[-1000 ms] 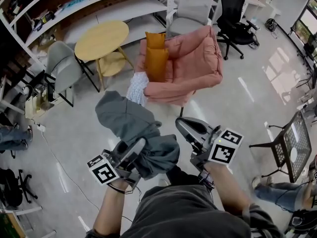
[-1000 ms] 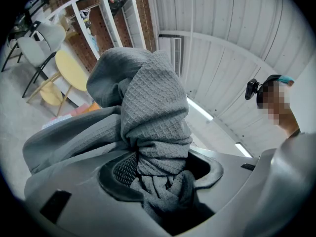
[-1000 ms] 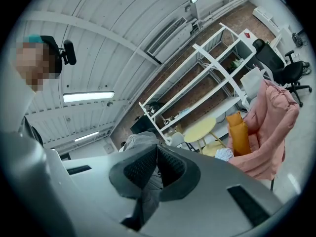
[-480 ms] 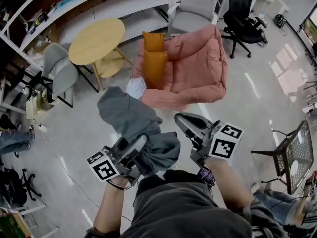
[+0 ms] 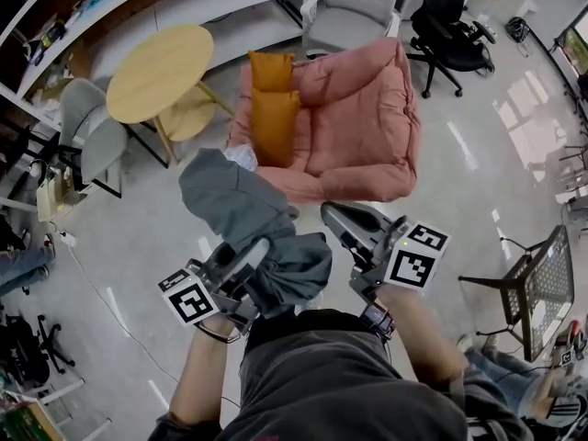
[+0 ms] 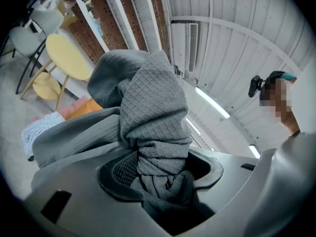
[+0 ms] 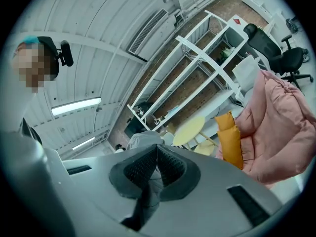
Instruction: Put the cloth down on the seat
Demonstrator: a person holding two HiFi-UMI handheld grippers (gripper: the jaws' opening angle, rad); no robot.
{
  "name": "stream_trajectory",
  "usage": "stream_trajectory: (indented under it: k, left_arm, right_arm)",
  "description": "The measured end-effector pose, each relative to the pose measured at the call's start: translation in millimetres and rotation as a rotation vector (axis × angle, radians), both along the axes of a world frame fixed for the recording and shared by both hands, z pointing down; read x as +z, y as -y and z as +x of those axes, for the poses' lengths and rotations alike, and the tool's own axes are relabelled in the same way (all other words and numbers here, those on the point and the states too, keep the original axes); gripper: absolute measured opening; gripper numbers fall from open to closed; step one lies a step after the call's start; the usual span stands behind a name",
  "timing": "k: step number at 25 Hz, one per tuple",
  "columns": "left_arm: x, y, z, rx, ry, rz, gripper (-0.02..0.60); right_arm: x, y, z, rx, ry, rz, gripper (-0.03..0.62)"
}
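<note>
The left tool (image 6: 160, 169) is clamped on the bunched grey cloth (image 5: 241, 205), held over the floor (image 5: 138, 237) just short of the pink seat (image 5: 354, 136). The right tool (image 7: 157, 154) is closed and empty. If the grip opens too soon, the cloth will likely drop on the floor. Farther on, orange cushions (image 5: 274, 122) crowd the seat's left side, so the cloth could land on them instead.
</note>
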State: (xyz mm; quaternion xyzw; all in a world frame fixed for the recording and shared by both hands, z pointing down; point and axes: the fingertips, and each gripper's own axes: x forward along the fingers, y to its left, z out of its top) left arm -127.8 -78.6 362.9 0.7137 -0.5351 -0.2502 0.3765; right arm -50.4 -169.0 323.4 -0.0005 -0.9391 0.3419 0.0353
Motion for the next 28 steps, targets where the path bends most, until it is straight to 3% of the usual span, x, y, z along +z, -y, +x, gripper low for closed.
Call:
stream_trajectory:
  k: [10,18,23,28]
  left_arm:
    - [34.3,50.3,-37.8,0.045,0.005,-0.056,0.245]
    - [91.2,109.3,-104.0,0.117,0.022,-0.154,0.245]
    - [121.9,147.3,-128.1,0.206,0.102,-0.195,0.246]
    - [166.5,175.8,-135.6,0.349,0.263,-0.278,0.247]
  right_arm:
    - [29.9,45.9,-37.0,0.028,-0.043,-0.03,0.015]
    - [66.1,95.2,-91.6,0.084,-0.094,-0.081,0.015]
    - [90.7,120.4,-103.5,0.143,-0.136,-0.118,0.015]
    - [116.7,139.9,-111.7,0.189,-0.182,-0.155,0.015]
